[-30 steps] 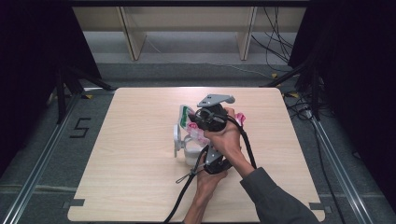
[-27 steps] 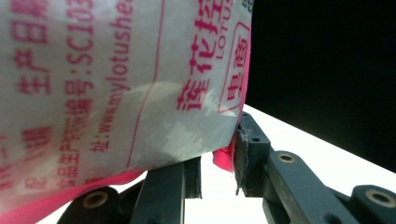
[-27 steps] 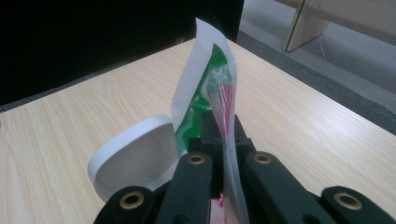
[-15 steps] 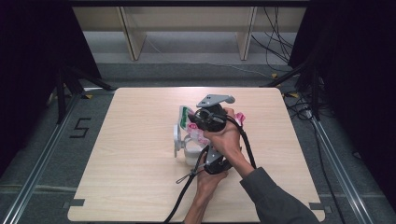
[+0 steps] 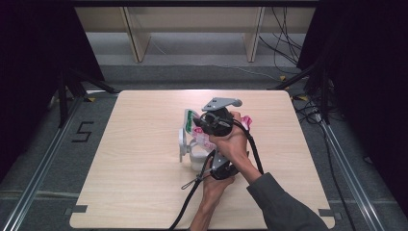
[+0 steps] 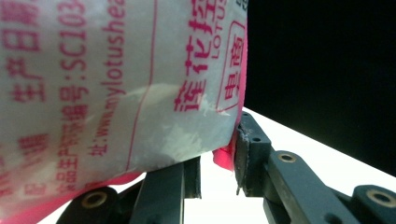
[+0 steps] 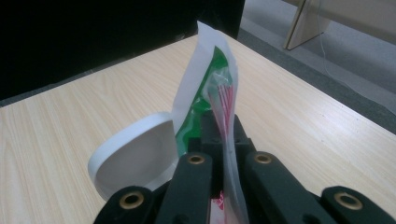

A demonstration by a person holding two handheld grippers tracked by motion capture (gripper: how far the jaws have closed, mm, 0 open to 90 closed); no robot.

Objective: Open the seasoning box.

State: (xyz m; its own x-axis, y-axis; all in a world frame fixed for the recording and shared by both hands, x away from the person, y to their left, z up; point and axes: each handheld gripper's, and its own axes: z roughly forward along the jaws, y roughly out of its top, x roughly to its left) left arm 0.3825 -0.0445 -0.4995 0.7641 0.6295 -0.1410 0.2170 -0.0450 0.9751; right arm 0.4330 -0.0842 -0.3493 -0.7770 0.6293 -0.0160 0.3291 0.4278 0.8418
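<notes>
Nothing has moved: right hand-held gripper pinches the plastic bag beside the white container.

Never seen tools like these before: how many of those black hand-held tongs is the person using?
2. The right tongs sit near the table's middle, clamped on a plastic packet. The left tongs sit just nearer the person, jaws around the packet's pink edge.
</notes>
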